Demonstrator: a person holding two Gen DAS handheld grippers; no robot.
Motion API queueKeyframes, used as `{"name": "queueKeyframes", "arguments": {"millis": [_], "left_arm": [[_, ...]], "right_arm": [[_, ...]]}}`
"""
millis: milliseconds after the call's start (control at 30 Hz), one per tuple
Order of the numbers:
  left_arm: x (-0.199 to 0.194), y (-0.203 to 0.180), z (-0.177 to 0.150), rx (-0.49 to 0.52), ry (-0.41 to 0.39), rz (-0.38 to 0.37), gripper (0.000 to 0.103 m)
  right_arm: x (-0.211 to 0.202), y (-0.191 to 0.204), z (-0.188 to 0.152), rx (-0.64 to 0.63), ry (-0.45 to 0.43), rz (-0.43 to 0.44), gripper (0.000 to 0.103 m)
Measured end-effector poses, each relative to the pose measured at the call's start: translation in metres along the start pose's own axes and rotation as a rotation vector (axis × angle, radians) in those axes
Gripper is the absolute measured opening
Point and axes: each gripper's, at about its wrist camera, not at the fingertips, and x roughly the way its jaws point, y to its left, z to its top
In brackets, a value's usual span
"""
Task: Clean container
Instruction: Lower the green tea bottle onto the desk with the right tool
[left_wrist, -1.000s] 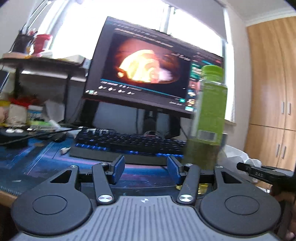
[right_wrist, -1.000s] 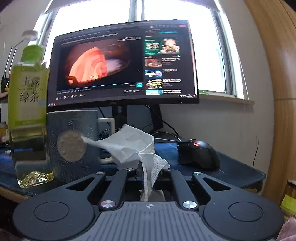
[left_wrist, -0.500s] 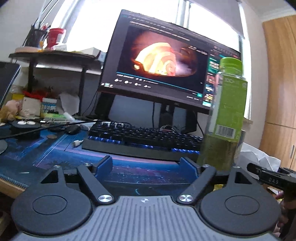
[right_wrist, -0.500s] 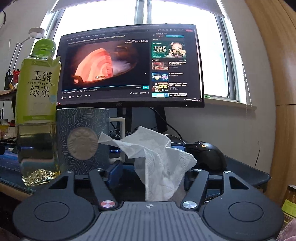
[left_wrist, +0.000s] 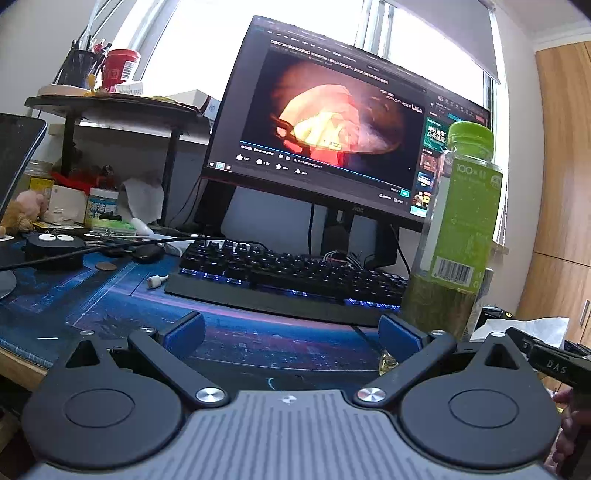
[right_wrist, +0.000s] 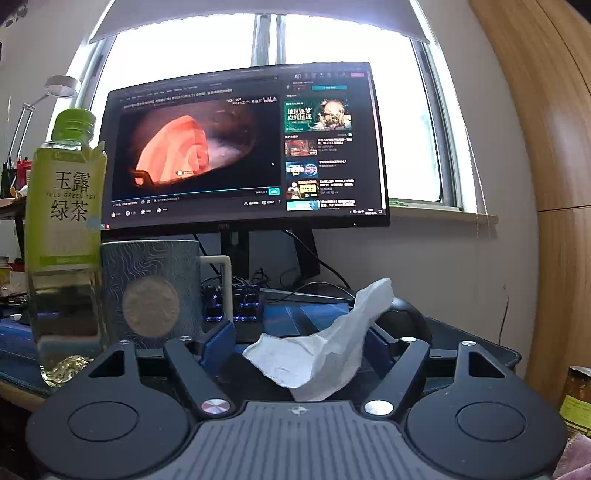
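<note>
Mug (right_wrist: 151, 291), the container I take as the one to clean, does not show in the left wrist view. There I see the left tool (left_wrist: 291, 332) with its jaws opening wide and nothing between them, only the blue mat of the surface (left_wrist: 110, 295) ahead. The green tea bottle (left_wrist: 454, 236) stands just right of the right-hand pad, apart from it. A keyboard (left_wrist: 280, 273) and a monitor (left_wrist: 332, 122) lie beyond.

In the right wrist view, the right tool (right_wrist: 301, 343) is also opening; the crumpled white tissue (right_wrist: 325, 343) lies loose between its jaws, and neither pad presses on it. The mug stands upright on the surface, just beside the bottle (right_wrist: 66, 236), handle to the right. It is grey-blue with a wavy line pattern and a round emblem.

My judgement: the step is release. I should back away level, so that the tissue does not snag.
</note>
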Motion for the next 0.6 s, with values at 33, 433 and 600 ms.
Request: {"name": "queueKeyframes", "arguments": {"millis": [33, 433, 600], "left_arm": [[0.0, -0.001, 0.0, 0.004, 0.002, 0.0, 0.103], [-0.002, -0.002, -0.003, -0.006, 0.005, -0.008, 0.103], [-0.002, -0.004, -0.003, -0.002, 0.01, -0.018, 0.103]], "right_arm": [[0.001, 0.001, -0.001, -0.008, 0.003, 0.003, 0.078], [-0.005, -0.012, -0.004, -0.006, 0.016, -0.015, 0.079], [-0.003, -0.023, -0.009, 0.021, 0.034, -0.044, 0.079]]}}
